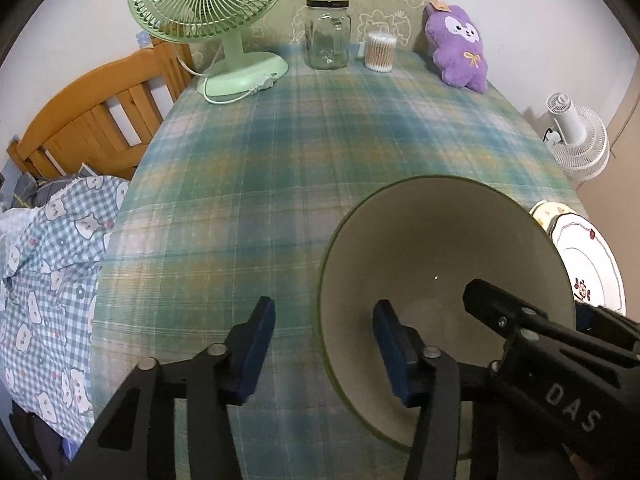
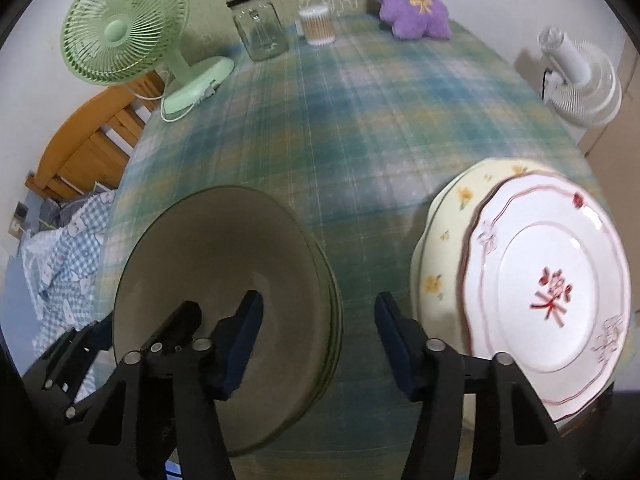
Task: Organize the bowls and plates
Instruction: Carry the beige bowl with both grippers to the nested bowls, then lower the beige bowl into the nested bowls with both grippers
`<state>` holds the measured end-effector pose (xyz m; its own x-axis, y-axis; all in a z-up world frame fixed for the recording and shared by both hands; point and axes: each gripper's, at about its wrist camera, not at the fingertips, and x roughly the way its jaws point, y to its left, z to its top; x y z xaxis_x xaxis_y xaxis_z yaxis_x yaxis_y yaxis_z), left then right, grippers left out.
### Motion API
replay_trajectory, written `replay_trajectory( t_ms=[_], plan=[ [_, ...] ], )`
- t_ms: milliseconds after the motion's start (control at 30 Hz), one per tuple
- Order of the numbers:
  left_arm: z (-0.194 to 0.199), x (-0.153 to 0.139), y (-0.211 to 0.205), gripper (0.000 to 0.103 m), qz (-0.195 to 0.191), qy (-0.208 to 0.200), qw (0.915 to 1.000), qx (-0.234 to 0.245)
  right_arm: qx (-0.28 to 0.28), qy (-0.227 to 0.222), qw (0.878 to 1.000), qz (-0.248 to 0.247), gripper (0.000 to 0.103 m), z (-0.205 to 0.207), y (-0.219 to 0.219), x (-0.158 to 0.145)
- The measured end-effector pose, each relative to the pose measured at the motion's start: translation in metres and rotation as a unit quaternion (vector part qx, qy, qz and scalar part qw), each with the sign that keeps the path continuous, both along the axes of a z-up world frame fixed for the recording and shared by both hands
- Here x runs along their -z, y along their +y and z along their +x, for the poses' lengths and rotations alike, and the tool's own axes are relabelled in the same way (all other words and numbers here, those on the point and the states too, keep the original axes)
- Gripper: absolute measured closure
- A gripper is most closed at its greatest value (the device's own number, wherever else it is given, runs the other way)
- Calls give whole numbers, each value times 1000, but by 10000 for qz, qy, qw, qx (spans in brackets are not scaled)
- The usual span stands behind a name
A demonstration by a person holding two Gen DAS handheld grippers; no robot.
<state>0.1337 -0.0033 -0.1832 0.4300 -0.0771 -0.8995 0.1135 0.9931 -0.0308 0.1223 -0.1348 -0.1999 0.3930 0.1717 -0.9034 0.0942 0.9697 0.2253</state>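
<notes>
A cream bowl with a thin green rim (image 1: 440,240) stands on the plaid tablecloth (image 1: 280,160). My left gripper (image 1: 324,306) straddles its left rim, one blue pad outside and one inside, with gaps on both sides, so it is open. My right gripper (image 2: 319,299) straddles the bowl's (image 2: 208,248) right rim the same way, open, pads not touching. One finger of the right gripper (image 1: 492,304) reaches into the bowl. To the right lies a white plate with red patterns (image 2: 552,280) on a cream flowered plate (image 2: 444,240).
At the table's far end stand a green desk fan (image 1: 208,0), a glass jar (image 1: 328,36), a tub of cotton swabs (image 1: 380,52) and a purple plush toy (image 1: 460,48). A white fan (image 1: 576,136) is beyond the right edge. A wooden bed frame (image 1: 92,120) with checked bedding is at left.
</notes>
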Motion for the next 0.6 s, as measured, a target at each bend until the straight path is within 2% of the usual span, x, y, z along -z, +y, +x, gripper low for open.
replay_trajectory(
  t_ms=[200,333,533,600],
  plan=[
    [3,2,-5,66,-6,99,9998,143,24,134,9999,78,64,1,6,1],
    [3,2,-8,73,-69,139,9997,190,27,179,9998,40,66,2,7,1],
    [2,1,-11,74,48,58,9995,305,50,223,9997,-22,67,4,9,2],
    [-1,-1,-13,74,166,-14,9988,452,63,265,9996,-81,72,3,8,2]
  ],
)
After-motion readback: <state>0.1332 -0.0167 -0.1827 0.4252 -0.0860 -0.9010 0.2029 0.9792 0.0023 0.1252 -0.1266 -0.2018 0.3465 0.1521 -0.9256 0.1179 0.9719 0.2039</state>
